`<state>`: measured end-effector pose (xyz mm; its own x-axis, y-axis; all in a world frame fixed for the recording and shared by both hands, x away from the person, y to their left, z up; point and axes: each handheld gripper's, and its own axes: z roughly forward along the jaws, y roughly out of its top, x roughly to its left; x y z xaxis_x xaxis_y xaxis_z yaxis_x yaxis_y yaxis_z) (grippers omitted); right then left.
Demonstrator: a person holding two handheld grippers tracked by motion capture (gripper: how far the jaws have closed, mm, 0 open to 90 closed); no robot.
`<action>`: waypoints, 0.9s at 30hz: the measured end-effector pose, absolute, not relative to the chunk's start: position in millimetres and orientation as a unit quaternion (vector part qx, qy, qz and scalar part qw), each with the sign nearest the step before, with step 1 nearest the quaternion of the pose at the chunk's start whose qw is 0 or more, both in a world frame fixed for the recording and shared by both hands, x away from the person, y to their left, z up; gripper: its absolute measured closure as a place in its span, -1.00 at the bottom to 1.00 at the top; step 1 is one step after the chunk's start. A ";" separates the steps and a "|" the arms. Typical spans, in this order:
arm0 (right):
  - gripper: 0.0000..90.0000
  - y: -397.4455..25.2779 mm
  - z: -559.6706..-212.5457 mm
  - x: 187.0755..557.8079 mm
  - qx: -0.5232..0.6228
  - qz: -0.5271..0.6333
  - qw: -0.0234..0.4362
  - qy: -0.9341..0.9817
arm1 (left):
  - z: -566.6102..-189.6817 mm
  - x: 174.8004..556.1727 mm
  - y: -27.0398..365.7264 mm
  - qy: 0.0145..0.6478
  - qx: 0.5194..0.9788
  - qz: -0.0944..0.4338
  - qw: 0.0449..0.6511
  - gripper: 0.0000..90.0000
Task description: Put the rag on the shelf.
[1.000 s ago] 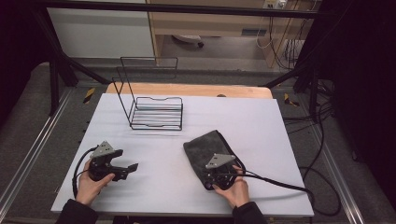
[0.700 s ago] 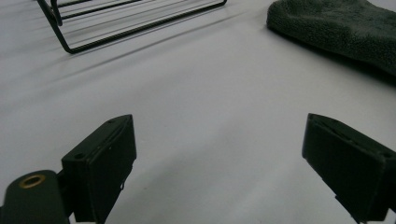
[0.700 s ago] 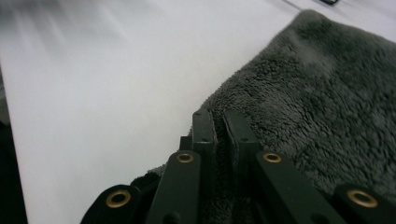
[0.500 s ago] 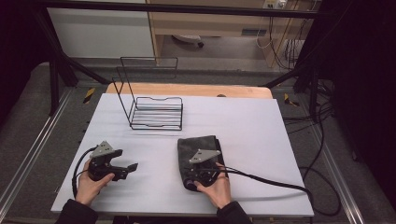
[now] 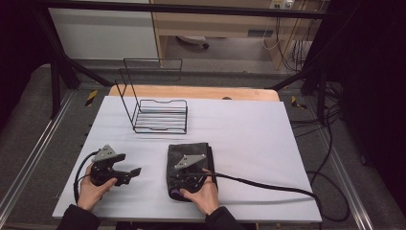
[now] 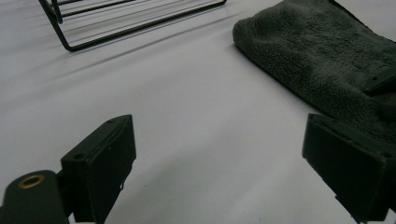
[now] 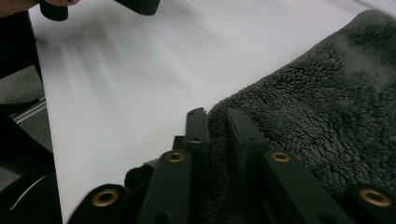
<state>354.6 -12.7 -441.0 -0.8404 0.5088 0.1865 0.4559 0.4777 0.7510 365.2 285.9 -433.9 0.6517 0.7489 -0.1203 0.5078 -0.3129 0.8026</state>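
Two handheld grippers, wire rack, folded towel on white table.
Left gripper (image 5: 135,171) near front-left, jaws spread wide, empty; wire rack (image 5: 159,115) behind; dark grey towel (image 5: 189,153) front-centre; right gripper (image 7: 215,122) pinching towel's near edge.

Dark grey fleece towel (image 5: 191,154) lying folded flat on the white table (image 5: 249,134), its near edge sitting pinched in my right gripper (image 7: 215,122)
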 end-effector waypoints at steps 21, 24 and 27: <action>-0.79 -127.4 -426.2 399.5 0.368 0.454 0.083 0.807 | -428.7 370.1 271.9 0.391 0.802 0.128 0.433 -0.85; -0.87 -141.7 -428.9 401.5 0.377 0.451 0.084 0.804 | -425.9 372.8 267.2 0.393 0.802 0.128 0.431 -0.84; -0.89 -152.2 -431.6 401.5 0.379 0.447 0.093 0.805 | -422.7 377.1 261.1 0.396 0.801 0.128 0.430 -0.83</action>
<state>401.5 -152.2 -431.6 -0.6955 0.6929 0.1902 0.5272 0.3122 0.7903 377.1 261.1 -422.7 0.6530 0.7452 -0.1347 0.5247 -0.3169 0.7901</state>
